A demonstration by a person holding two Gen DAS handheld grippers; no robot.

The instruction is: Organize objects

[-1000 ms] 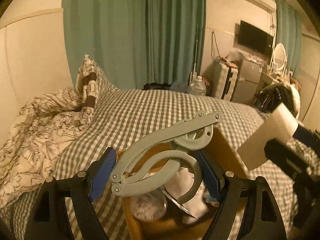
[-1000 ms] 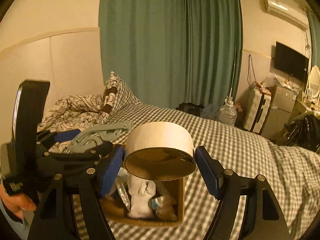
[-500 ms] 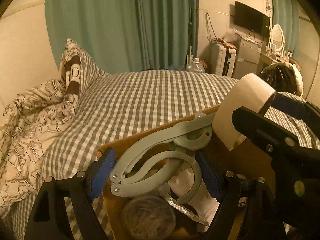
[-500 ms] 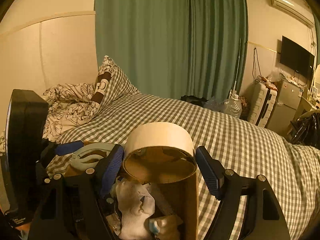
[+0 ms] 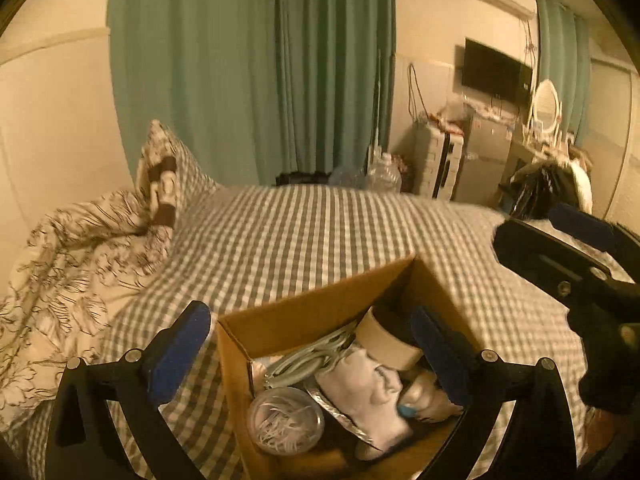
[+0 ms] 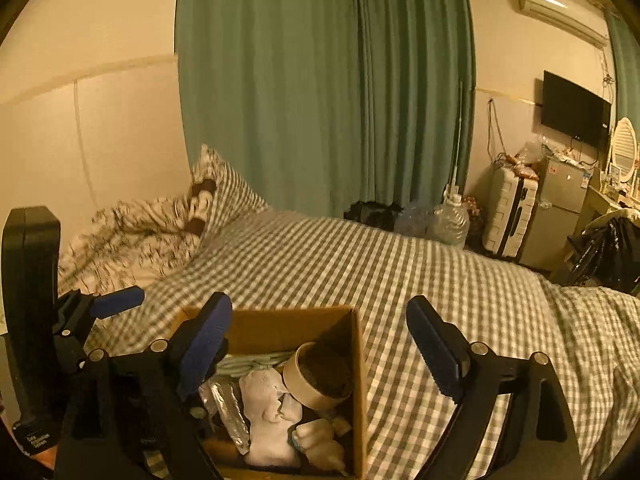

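An open cardboard box (image 5: 304, 314) (image 6: 358, 364) sits on the checked bed. Inside lie a roll of tape (image 5: 386, 340) (image 6: 316, 376), a grey-green folding hanger (image 5: 308, 360) (image 6: 248, 362), a white sock (image 5: 368, 384) (image 6: 266, 408), a clear jar (image 5: 286, 424) and a foil packet (image 6: 230, 408). My left gripper (image 5: 312, 356) is open and empty, above the box. My right gripper (image 6: 320, 344) is open and empty, above the box's right side; it also shows in the left wrist view (image 5: 560, 264).
The checked bed cover (image 6: 400, 268) spreads behind and right of the box. A floral duvet (image 5: 60, 264) and a pillow (image 5: 168, 176) lie at the left. Green curtains (image 6: 320, 80), a water jug (image 6: 450, 220), a suitcase (image 6: 508, 216) and a fridge stand beyond the bed.
Both grippers opened and drew back. The hanger dropped from my left gripper into the box. The tape roll dropped from my right gripper into the box.
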